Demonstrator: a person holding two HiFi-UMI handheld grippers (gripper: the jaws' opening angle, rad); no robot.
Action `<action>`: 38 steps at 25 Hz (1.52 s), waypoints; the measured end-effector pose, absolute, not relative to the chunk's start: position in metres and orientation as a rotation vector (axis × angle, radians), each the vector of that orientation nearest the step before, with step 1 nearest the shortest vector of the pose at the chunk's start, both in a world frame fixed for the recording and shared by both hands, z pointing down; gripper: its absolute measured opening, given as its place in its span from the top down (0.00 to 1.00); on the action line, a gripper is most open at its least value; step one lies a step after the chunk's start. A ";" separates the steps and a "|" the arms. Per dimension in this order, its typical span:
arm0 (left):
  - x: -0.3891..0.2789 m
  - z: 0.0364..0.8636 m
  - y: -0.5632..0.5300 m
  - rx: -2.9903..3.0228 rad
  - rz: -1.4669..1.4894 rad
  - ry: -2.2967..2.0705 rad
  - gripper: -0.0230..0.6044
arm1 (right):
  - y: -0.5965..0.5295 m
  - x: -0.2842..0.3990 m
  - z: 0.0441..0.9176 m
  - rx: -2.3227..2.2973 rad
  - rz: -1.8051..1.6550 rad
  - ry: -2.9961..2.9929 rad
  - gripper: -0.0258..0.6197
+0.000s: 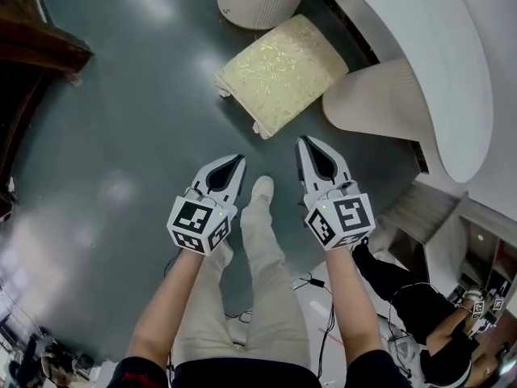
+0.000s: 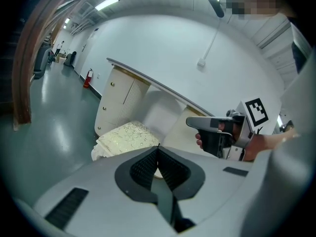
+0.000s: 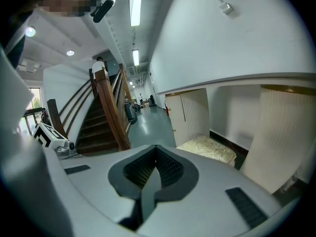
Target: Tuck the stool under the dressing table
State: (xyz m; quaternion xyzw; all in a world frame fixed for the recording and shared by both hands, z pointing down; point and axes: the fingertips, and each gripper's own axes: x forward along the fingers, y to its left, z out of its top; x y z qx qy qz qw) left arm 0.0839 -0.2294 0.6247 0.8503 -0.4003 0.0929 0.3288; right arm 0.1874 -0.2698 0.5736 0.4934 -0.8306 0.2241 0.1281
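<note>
Nearest: the person's pale shoe (image 1: 261, 188) on the glossy dark grey floor (image 1: 121, 128). The left gripper (image 1: 239, 160) and right gripper (image 1: 301, 141) flank it. Both have jaws pressed together with nothing between them, and both hover off the floor, well short of the stool.

Further on, the square stool with a cream, gold-patterned fabric cushion (image 1: 281, 73) stands askew. It is mostly out on the floor, with its far corner at the gap between the white dressing table's (image 1: 420, 47) two ribbed pedestals.

It probably has a soft top over a stiff frame, is fairly light and would slide easily on this floor. The best place to push looks like the near edge, low on the frame, since the cushion would give.
</note>
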 end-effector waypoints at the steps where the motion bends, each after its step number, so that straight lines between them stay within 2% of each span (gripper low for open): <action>1: 0.085 0.628 -0.229 2.222 0.244 -1.047 0.95 | -0.269 0.188 0.577 1.428 0.652 -2.414 0.95; 38: 0.089 0.777 -0.304 2.212 0.318 -1.173 0.95 | -0.304 0.186 0.660 1.261 0.622 -2.434 0.95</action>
